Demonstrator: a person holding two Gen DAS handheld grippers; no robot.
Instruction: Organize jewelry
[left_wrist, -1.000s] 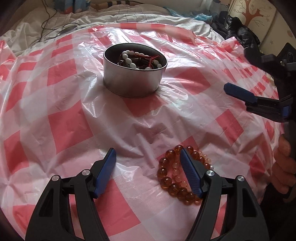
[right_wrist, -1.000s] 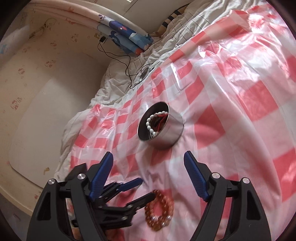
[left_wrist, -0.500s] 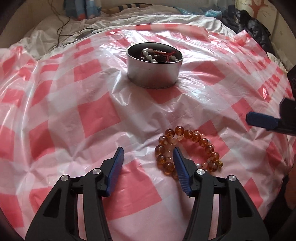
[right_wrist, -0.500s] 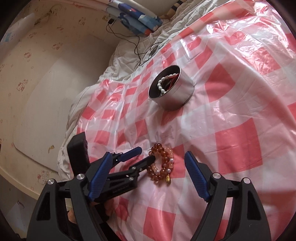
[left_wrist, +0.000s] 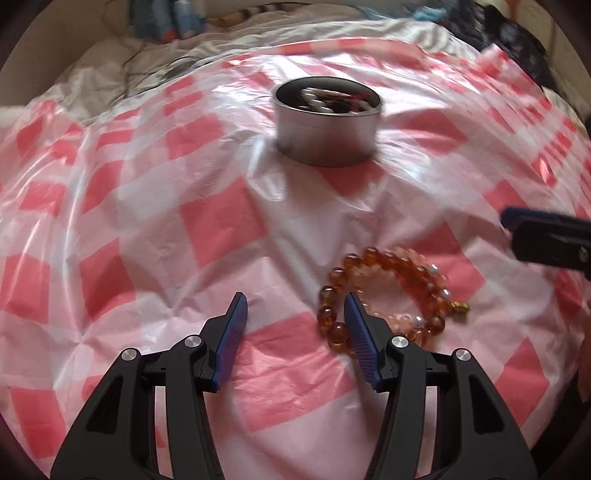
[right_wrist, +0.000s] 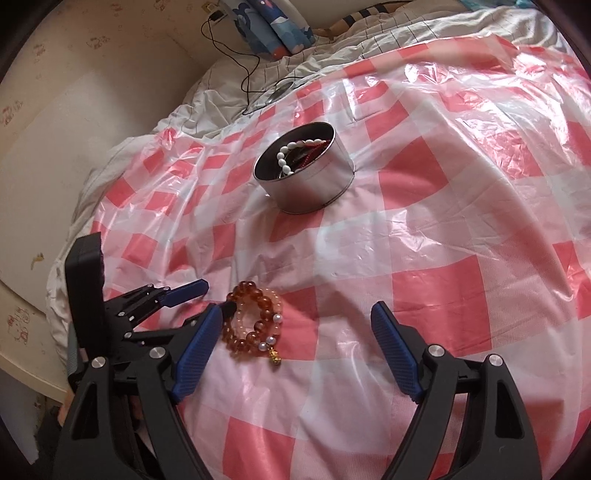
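Amber bead bracelets (left_wrist: 391, 291) with a few white pearls and a gold charm lie in a heap on the red-and-white checked plastic sheet (left_wrist: 184, 236); they also show in the right wrist view (right_wrist: 255, 321). My left gripper (left_wrist: 295, 306) is open and empty, its right finger touching the heap's left edge. My right gripper (right_wrist: 295, 321) is open and empty, just right of the heap. A round metal tin (left_wrist: 327, 120) holding white beads and red cord stands further back, and also shows in the right wrist view (right_wrist: 304, 173).
The sheet covers a bed with a rumpled white quilt (right_wrist: 229, 96) behind it. A black cable (right_wrist: 251, 74) and blue patterned fabric (right_wrist: 273, 26) lie at the far edge. A wall (right_wrist: 55, 129) runs along the left. Dark clothing (left_wrist: 509, 22) sits far right.
My left gripper has drawn back and narrowed a little; the bracelets now lie mostly right of its right finger. My right gripper has swung down toward the bracelets.
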